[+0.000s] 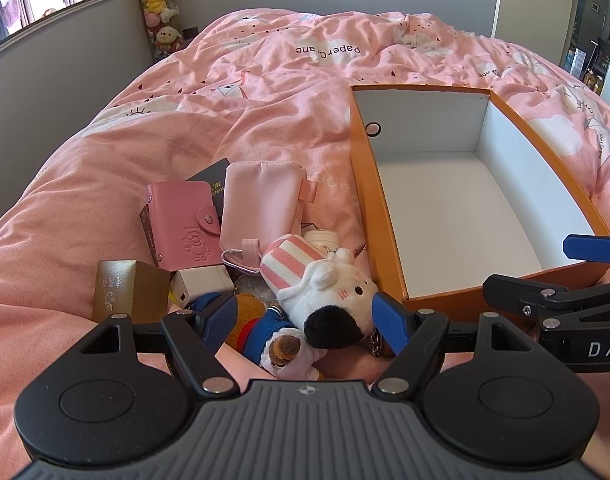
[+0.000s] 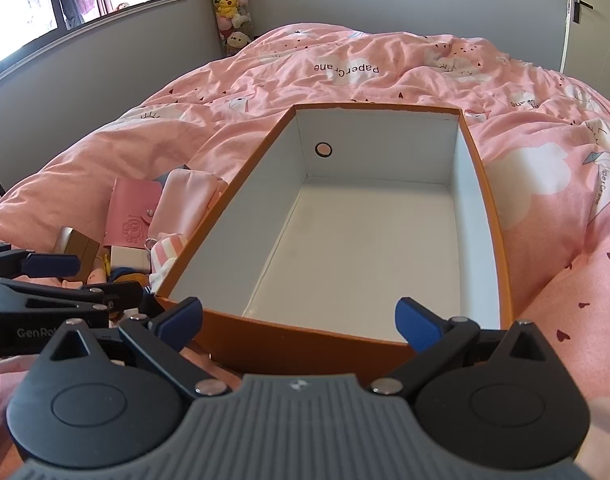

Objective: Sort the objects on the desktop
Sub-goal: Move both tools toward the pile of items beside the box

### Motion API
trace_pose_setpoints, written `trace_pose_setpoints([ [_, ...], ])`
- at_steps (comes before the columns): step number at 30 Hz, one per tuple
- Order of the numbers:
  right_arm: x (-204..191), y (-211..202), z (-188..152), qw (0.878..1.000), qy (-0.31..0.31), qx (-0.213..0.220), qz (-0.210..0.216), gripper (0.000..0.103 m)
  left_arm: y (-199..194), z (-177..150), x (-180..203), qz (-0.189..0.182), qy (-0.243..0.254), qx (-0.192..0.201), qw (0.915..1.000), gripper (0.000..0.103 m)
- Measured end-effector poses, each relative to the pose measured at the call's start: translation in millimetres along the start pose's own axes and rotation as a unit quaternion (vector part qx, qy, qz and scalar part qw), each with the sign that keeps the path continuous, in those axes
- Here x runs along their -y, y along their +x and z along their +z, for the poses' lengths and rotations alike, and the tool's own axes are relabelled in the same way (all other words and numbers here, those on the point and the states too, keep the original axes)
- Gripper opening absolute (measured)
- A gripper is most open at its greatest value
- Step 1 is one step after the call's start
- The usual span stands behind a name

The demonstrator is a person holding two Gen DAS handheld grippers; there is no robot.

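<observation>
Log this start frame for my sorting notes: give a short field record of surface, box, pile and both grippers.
surface: pink duvet
box: orange box, white inside, nothing in it
pile: left of the box; pink wallet, pink pouch, striped plush, gold box, white charger
left gripper: open, over the plush, not gripping it
right gripper: open, over the box's near wall, holding nothing
</observation>
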State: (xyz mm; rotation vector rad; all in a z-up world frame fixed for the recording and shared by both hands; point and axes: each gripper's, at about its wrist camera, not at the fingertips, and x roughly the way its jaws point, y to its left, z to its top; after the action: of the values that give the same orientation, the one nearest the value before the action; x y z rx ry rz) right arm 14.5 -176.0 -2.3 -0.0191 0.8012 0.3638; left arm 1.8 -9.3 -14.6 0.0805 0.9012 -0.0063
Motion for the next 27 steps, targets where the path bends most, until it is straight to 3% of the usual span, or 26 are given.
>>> trace_pose_setpoints([
  [10,-0.9,3.1,4.9,1.000,-0.008,-0.007,0.004,0.102,2.8,6.2,-12.1,0.009,-0.016,-0.006,0.9998,0.087],
  [18,-12.4,5.5,35.4,0.998,-0.034,0.007,0.049,0.101,6.5,18.3,-41.7,0.009,-0.057,-0.013,0.9982,0.087],
  [22,-29.7,14.6,51.8,0.994,-0.069,-0.001,0.082,0.083,10.2,23.6,-63.1,0.012,-0.082,-0.025,0.9962,0.081],
  [27,-54.2,33.1,73.7,0.983,-0.126,-0.031,0.127,0.070,15.4,31.6,-89.5,0.020,-0.108,-0.040,0.9932,0.072],
])
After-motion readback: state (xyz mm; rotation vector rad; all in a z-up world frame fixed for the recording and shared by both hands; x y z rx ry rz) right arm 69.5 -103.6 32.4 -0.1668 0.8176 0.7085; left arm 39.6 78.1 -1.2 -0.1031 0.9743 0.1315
